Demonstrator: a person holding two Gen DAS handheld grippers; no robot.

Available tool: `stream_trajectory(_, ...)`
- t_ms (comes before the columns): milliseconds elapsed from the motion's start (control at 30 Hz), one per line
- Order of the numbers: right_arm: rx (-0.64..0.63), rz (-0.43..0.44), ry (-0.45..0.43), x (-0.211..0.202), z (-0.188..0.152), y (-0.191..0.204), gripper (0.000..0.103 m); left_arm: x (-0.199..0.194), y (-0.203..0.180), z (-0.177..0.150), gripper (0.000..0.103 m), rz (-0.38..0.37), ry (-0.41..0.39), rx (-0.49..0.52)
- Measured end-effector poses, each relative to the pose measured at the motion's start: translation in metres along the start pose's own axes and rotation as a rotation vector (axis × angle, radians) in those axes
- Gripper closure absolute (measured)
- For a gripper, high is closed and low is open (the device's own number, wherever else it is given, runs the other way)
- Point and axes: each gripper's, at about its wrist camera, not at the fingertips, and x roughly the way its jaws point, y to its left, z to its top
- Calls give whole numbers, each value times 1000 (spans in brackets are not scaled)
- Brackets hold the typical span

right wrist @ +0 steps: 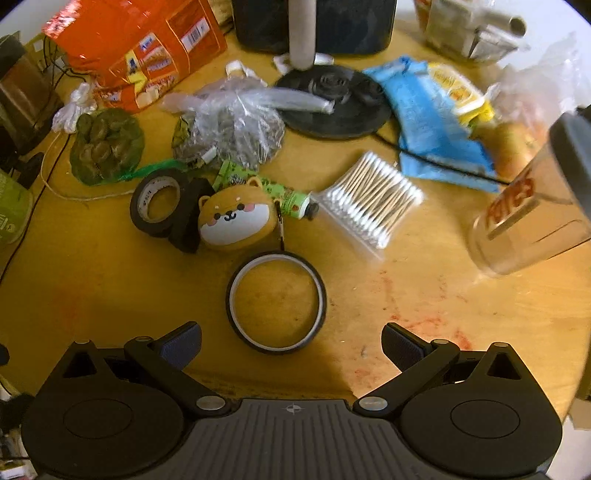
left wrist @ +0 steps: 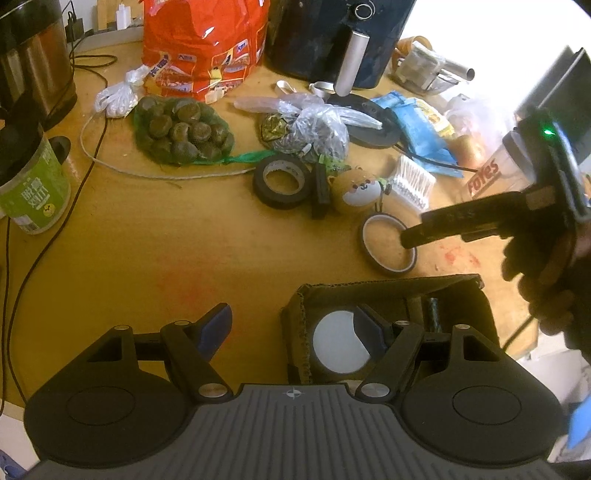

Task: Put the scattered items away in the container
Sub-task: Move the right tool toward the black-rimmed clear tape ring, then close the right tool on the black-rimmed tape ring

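A small cardboard box [left wrist: 465, 295] stands on the wooden table with a white round item [left wrist: 334, 345] and a dark cylinder inside. My left gripper [left wrist: 295, 332] is open, its right finger over the box. A thin black tape ring [right wrist: 277, 301] lies flat just ahead of my right gripper [right wrist: 291, 345], which is open and empty; the ring also shows in the left wrist view [left wrist: 388, 245], with the right gripper's fingertip over it. Behind it lie a dog-face case [right wrist: 236, 218], black tape rolls [right wrist: 159, 205], a green tube [right wrist: 280, 194] and a cotton swab pack [right wrist: 369, 199].
Further back are a net bag of chestnuts [left wrist: 183, 129], a clear plastic bag [right wrist: 236, 125], an orange snack bag [left wrist: 203, 44], a blue packet [right wrist: 432, 118], a dark appliance [left wrist: 332, 33] and a clear cup [right wrist: 524, 221]. A green can [left wrist: 33, 188] and cables lie at the left.
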Motion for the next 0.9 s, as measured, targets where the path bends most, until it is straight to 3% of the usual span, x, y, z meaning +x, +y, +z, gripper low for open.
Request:
stream_trajectory(333, -32, -26, 97, 42, 18, 4, 0, 10, 2, -1, 30, 16, 27, -35)
stream_trajectory(900, -75, -58, 147, 81, 29, 18, 0, 16, 6, 2, 30, 20, 24, -65)
